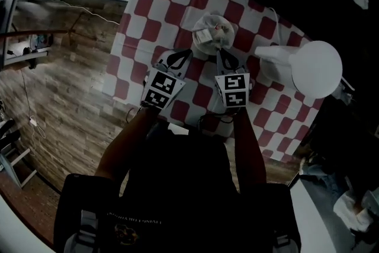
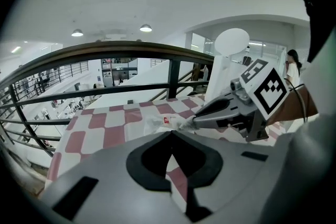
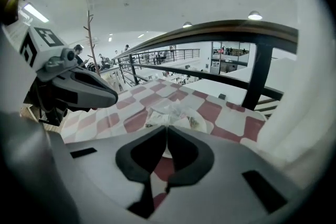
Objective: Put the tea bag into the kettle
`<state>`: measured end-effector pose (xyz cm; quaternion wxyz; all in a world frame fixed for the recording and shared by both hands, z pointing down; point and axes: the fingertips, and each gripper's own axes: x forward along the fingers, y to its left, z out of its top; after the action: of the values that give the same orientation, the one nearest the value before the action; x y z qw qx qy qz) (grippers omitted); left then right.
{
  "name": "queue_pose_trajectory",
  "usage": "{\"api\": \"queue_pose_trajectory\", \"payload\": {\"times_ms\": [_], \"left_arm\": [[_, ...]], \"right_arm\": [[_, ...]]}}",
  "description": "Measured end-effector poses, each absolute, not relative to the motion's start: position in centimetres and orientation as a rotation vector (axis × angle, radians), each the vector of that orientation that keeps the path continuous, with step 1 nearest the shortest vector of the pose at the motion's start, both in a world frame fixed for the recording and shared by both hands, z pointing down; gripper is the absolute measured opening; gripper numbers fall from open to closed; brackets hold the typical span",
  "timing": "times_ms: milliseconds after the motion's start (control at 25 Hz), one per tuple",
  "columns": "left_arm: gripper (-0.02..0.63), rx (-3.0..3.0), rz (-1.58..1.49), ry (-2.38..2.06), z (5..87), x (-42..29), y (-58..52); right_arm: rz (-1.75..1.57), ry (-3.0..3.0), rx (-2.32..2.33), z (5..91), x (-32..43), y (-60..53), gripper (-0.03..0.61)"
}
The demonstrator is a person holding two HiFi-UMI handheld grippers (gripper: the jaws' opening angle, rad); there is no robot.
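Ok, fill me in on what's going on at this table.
A person holds a claw in each hand over a checked tablecloth. The right claw is shut on the near edge of a crinkly clear packet lying on the cloth. The left claw is shut too, close beside the packet and apparently empty. The white kettle stands off to the right, apart from both claws.

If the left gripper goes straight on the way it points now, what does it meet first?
Most likely the clear packet on the checked cloth, just beyond the left gripper's shut tips, though depth is hard to judge.
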<state>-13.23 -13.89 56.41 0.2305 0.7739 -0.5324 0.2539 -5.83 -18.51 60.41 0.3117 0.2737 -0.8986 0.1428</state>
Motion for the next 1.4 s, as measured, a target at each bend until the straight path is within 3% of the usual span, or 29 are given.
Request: {"api": "queue_pose_trajectory", "payload": {"times_ms": [1400], "left_arm": [[0.003,2.625,0.724,-1.035,50.3,3.6,-13.2]], "right_arm": [[0.349,-2.254,1.325,51.5,13.6,-12.1,0.025]]}}
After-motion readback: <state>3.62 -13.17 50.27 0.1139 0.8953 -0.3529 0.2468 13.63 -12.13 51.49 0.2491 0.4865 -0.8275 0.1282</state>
